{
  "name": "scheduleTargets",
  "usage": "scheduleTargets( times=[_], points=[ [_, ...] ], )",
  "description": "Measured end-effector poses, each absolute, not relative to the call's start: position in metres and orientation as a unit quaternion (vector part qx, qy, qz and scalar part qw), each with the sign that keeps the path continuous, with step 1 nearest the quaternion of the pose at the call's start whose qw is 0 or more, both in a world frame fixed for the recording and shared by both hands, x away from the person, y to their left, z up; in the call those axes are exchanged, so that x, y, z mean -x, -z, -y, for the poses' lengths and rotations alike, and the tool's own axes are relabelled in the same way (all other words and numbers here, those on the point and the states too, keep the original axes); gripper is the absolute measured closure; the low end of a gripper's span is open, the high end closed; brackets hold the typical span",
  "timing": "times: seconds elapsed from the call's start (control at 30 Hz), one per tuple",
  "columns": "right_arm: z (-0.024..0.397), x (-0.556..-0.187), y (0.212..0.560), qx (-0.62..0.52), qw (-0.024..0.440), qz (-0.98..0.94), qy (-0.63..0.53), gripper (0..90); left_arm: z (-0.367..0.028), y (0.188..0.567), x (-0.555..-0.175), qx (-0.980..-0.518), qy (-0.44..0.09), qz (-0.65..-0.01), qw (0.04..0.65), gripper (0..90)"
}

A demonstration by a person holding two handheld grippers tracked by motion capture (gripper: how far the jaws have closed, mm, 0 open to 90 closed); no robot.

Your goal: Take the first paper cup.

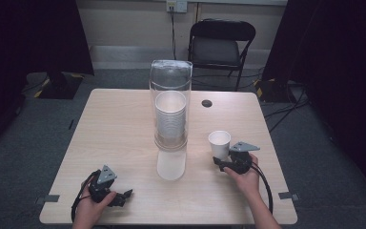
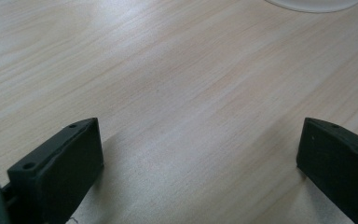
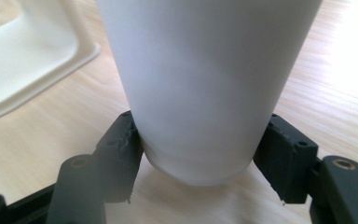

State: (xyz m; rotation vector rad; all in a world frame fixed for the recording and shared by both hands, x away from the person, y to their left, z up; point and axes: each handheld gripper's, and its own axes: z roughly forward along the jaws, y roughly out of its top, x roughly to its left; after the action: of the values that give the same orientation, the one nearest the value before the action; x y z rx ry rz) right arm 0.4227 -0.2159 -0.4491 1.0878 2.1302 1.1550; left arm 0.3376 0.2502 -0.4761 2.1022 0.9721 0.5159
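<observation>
My right hand-held gripper is clamped on a single white paper cup, its two jaws pressing the cup's lower wall just above the base, as the right gripper view shows. The cup stands upright at the right side of the tabletop, to the right of the clear dispenser and well apart from it.

I judge the cup to be very light and thin-walled: it will crush or go oval if I squeeze hard, and the smooth tapered side could let it slide up out of the jaws. Low on the body, near the stiff bottom ring, is the best hold, and that is where I have it. Empty, it would tip at a small knock.

My left hand-held gripper lies at the near left of the tabletop with its jaws spread wide and nothing between them; in its own view I see bare wood between the jaws.

Count: one loose cup in my grip; one dispenser holding a stack of nested cups, too tightly packed for me to number; one white base under the dispenser; two hand-held grippers; one chair behind the tabletop.
</observation>
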Motion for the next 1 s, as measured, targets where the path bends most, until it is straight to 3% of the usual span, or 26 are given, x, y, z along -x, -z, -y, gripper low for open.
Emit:
scheduleTargets(
  times=[1.0],
  points=[
    [0.236,-0.444,0.454,-0.46,0.255,-0.761,-0.38,33.7,-0.25,0.476,-0.338,-0.821,-0.201,-0.381,0.375,0.0]
  ],
)
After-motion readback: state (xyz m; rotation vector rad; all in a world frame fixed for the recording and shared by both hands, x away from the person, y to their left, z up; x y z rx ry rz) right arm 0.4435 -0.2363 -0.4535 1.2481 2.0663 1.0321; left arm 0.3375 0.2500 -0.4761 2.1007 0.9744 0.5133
